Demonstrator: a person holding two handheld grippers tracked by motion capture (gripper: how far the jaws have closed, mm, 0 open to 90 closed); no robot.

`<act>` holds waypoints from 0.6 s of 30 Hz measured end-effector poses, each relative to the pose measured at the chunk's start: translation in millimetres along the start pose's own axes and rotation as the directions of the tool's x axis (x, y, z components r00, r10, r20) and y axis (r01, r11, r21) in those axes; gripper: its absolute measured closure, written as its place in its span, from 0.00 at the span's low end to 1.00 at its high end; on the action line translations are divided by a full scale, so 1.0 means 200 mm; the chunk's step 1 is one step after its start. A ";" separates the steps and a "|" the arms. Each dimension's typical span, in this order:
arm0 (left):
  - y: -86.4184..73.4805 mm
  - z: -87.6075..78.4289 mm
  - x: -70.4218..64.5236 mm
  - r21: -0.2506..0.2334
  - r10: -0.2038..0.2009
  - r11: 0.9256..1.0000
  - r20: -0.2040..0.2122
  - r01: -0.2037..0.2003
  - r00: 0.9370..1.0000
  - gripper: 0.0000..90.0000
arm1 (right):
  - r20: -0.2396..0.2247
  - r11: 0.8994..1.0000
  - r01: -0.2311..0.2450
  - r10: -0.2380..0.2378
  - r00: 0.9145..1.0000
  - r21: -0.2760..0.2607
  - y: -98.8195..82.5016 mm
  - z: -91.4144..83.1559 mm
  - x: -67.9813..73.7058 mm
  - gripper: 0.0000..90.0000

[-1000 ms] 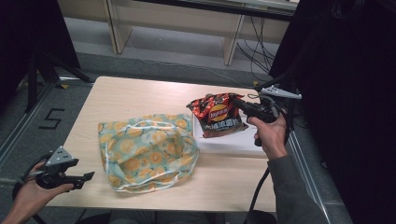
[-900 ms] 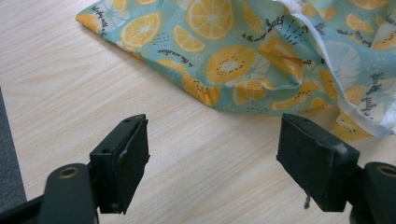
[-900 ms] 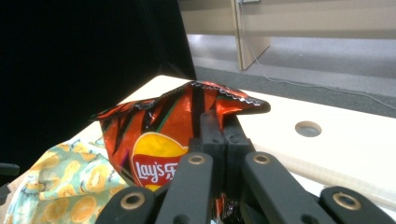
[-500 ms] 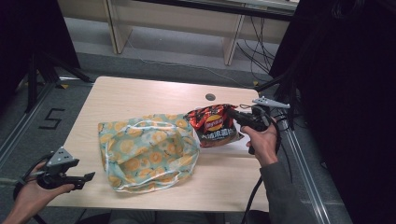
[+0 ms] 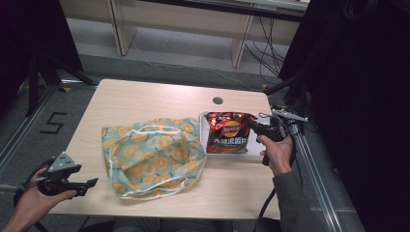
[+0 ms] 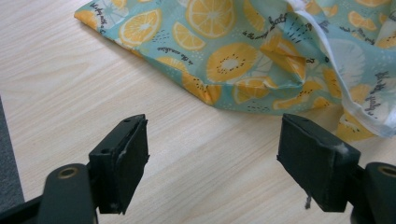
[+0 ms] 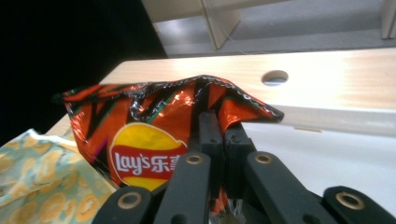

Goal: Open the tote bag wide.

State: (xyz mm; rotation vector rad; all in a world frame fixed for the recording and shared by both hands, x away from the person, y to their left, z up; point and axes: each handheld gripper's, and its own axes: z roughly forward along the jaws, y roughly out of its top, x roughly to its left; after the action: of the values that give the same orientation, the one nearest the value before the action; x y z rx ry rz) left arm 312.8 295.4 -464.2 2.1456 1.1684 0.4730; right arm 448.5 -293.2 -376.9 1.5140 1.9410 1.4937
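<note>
Right hand-held gripper [image 5: 252,126], clamped on the red foil chip bag [image 5: 227,137], is lowering it onto the white tray [image 5: 253,149]; left hand-held gripper [image 5: 92,182] staying open, idle.

bare table [image 5: 145,99] behind, fabric bag [image 5: 152,157] mid-table — blocking

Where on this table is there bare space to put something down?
Bare wood lies along the far edge of the table, beyond the orange-print bag and beside the round hole, and at the near left corner. It is crowded on the right, around the chip bag on its white tray.

Fabric bag [image 5: 152,159] on wooden table [image 5: 145,99]
</note>
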 end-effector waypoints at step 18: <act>0.00 0.00 0.00 0.010 0.009 1.000 0.005 -0.009 1.000 0.27 | 0.059 1.000 0.014 -0.014 0.998 0.005 0.03 0.15 -0.10 0.95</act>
State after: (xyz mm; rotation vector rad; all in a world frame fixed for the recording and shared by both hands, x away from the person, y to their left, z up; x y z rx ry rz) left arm 313.4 295.2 -465.0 2.1606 1.1611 0.4670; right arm 480.5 -293.2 -392.7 1.5256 1.9187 1.4234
